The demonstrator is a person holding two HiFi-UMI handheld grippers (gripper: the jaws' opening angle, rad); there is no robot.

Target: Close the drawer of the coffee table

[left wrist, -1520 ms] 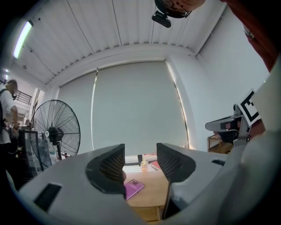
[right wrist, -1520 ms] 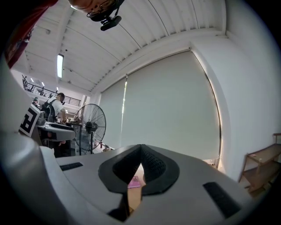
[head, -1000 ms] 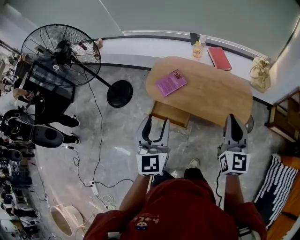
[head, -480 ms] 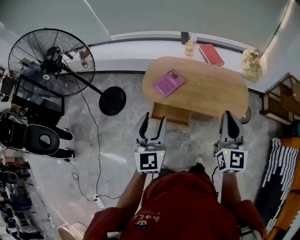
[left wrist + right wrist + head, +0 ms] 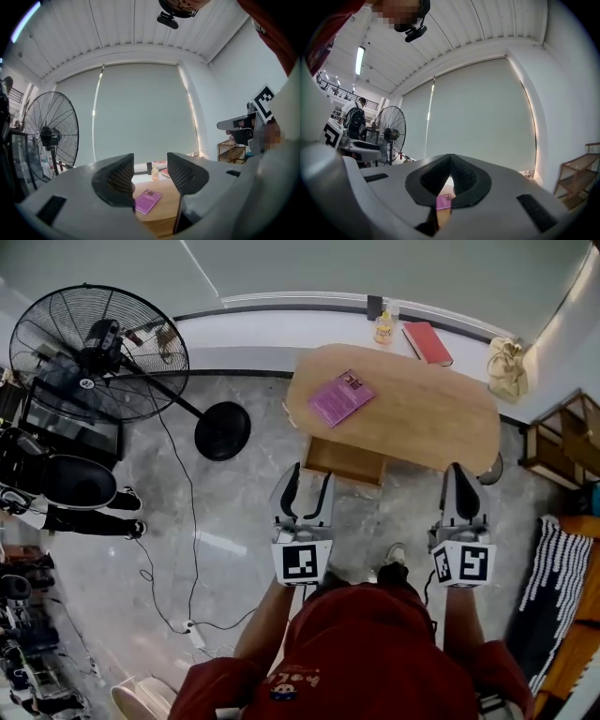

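Observation:
An oval wooden coffee table [image 5: 422, 418] stands by the far wall, and its wooden drawer [image 5: 345, 461] sticks out of the near side toward me. A purple book [image 5: 342, 397] lies on the tabletop, also seen between the jaws in the left gripper view as the purple book [image 5: 147, 200]. My left gripper [image 5: 304, 486] is held level a little short of the drawer front, jaws apart, nothing between them. My right gripper [image 5: 461, 479] hovers near the table's right near edge with its jaws together and empty.
A big floor fan [image 5: 98, 343] with a round black base [image 5: 222, 430] stands left of the table, its cable trailing over the floor. A red book [image 5: 427, 341] and a small bottle [image 5: 383, 331] sit on the white ledge. A bag [image 5: 506, 369], wooden shelves [image 5: 562, 442] and a striped mat [image 5: 544, 615] lie to the right.
Both grippers and I have come closer to the table; the drawer now lies just ahead of the left gripper. The jaws look the same as before.

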